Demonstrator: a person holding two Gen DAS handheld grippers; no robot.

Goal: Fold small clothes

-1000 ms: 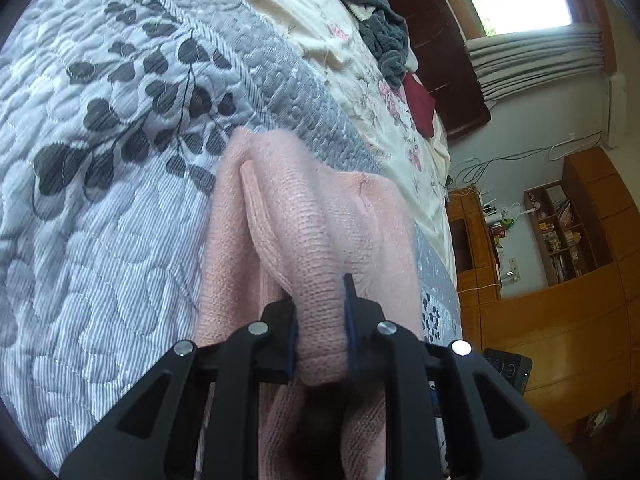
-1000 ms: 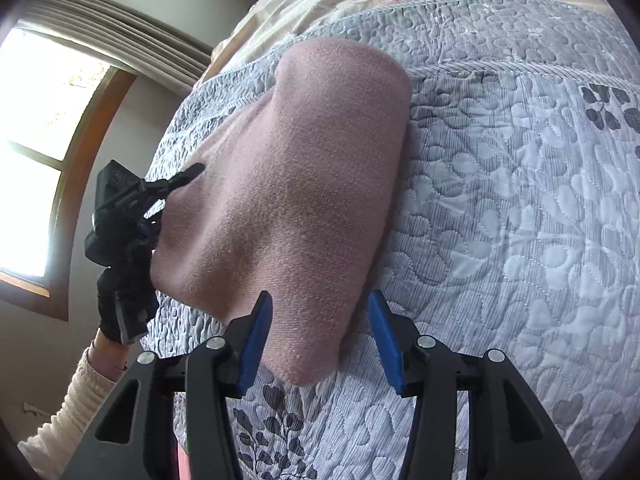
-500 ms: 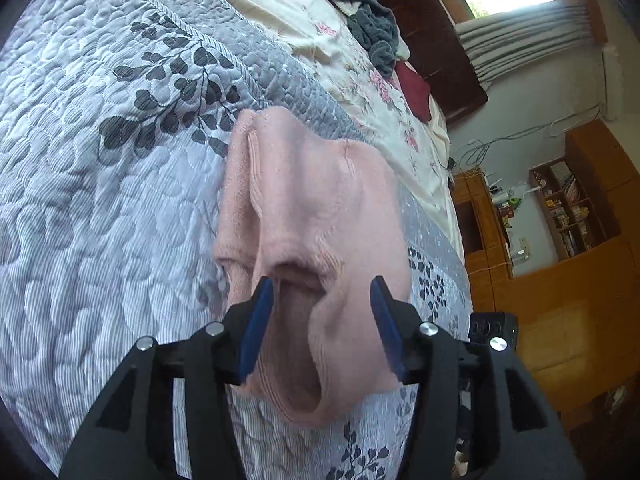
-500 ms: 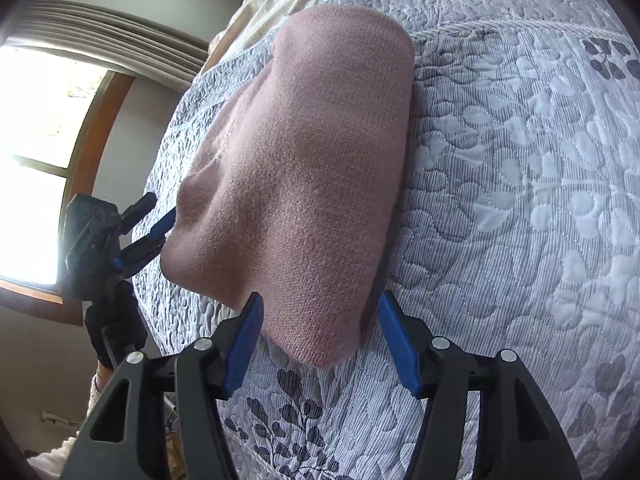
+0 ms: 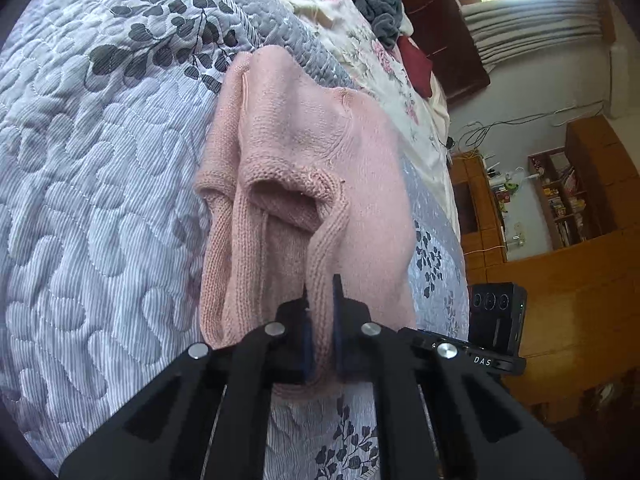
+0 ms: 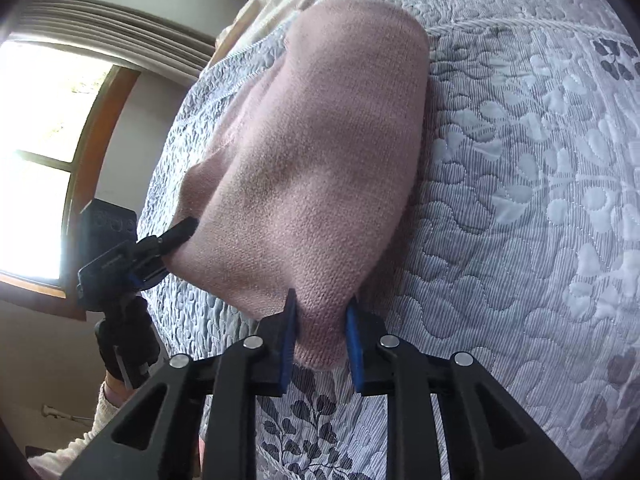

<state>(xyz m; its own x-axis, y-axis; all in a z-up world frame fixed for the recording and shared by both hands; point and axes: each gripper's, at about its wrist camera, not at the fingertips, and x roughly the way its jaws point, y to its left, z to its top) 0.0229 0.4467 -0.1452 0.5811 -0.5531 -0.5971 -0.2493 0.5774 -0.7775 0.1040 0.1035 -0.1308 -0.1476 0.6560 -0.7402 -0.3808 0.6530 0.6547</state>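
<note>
A pink knitted garment (image 5: 320, 152) lies folded on the grey quilted bed cover (image 5: 92, 184), its long axis running straight away from both hand-held grippers toward the far side of the bed. The left hand-held gripper (image 5: 319, 312) has its blue-padded jaws pinched narrow on a ribbed edge at the garment's near end, beside an open cuff or neck hole. The right hand-held gripper (image 6: 320, 320) clamps the other near corner, a thicker bunch of knit filling the space between its jaws. Seen from the right wrist, the left tool bites the same near edge, off to the side. Each hand is thus at its own corner, neither nearer the cloth than the other. With the far end resting flat on the quilt, the next fold likely carries the held edge forward along that axis, and both corners would have to travel together to keep the fold square.
</note>
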